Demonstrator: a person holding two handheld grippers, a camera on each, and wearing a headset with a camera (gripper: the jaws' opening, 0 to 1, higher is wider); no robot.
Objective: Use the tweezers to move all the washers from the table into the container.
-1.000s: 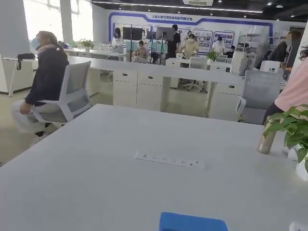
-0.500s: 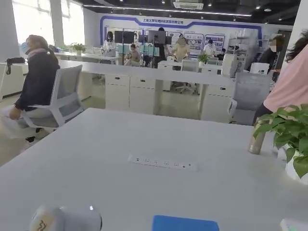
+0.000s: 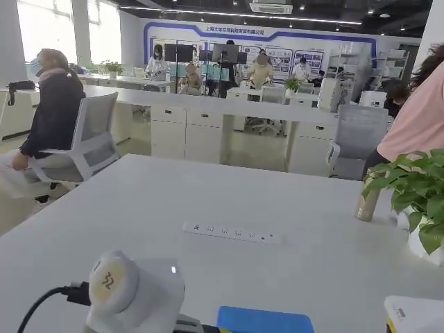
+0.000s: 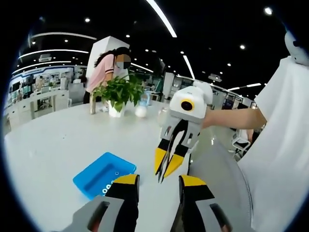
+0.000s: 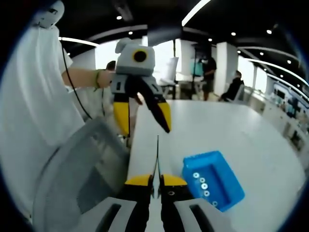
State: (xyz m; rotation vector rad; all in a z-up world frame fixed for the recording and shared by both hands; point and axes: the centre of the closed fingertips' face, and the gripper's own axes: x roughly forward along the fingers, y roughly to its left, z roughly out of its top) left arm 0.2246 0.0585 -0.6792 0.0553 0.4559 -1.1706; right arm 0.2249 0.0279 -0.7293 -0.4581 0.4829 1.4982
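At the near edge of a white table (image 3: 139,208), a shallow blue container (image 5: 226,183) holds several small pale washers (image 5: 203,186), lying loose on its floor; the right gripper (image 5: 157,180) has its yellow-tipped jaws closed on a pair of tweezers (image 5: 157,154), gripped at the handle end so the thin blades run straight out ahead of the jaws; the tweezer tips hang above bare tabletop just beside the container, apart from it and from the washers; facing it, the left gripper (image 4: 157,181) holds nothing, its jaws standing apart with a clear gap between them; in the left gripper view the tweezer tips point towards that gap without reaching it, and the container sits left of both grippers; in the head view the left gripper, trailing a black cable, rises at the near left beside the container; farther out a white power strip (image 3: 232,232) lies flat mid-table; at the far right stand a metal bottle (image 3: 366,198) and a leafy potted plant (image 3: 413,194), with a person in pink (image 3: 416,125) behind them; beyond the table a masked person (image 3: 52,104) sits in a grey chair (image 3: 94,135) at the left.
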